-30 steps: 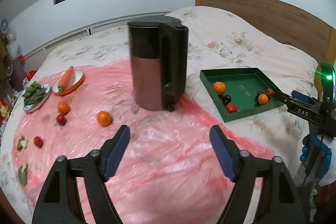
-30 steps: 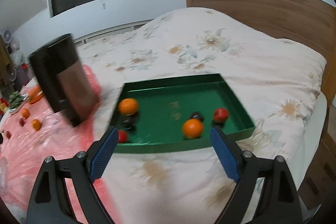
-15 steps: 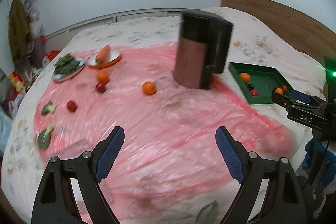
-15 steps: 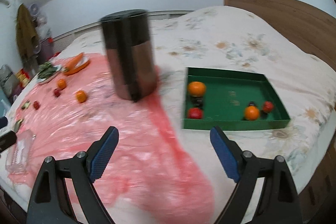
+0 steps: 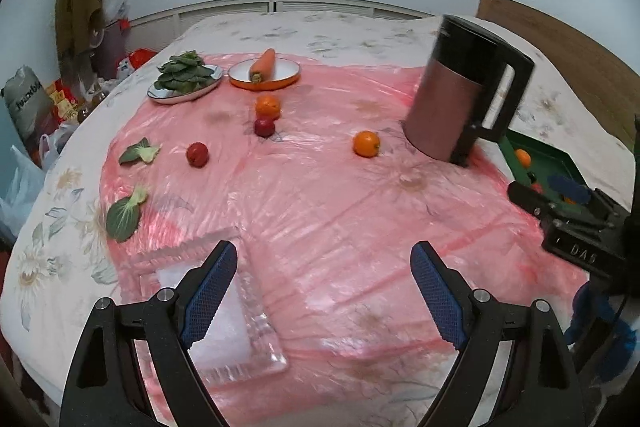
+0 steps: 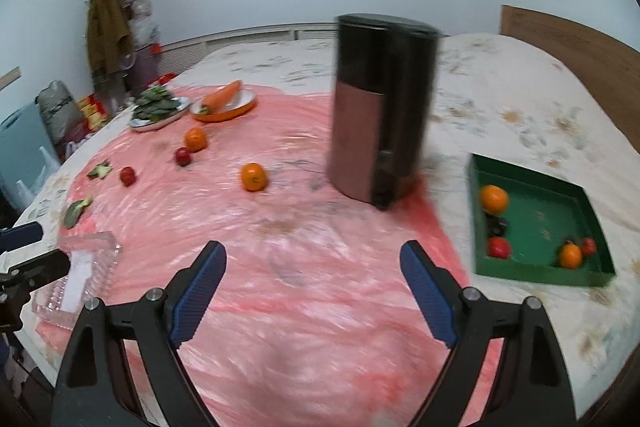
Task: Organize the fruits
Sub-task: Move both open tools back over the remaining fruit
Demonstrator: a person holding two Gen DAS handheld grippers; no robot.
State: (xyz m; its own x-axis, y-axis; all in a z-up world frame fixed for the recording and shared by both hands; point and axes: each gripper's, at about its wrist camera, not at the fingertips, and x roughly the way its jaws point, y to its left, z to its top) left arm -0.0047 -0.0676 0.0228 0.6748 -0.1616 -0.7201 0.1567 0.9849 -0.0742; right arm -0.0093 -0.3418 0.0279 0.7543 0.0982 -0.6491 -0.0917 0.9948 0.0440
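Both views had swung left off the green tray (image 6: 532,273) holding oranges; left tongs (image 5: 324,297) widened, right tongs (image 6: 314,293) wide, both empty.

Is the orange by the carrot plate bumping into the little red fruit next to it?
Cannot tell. In both wrist views the orange overlaps the red fruit, with no visible gap and no plain contact.

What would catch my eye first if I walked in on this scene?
Probably the tall dark kettle standing on the pink plastic sheet spread over the bed. To its right a green tray holds several fruits, while oranges and red fruits lie loose on the sheet to its left, near a carrot on a plate.
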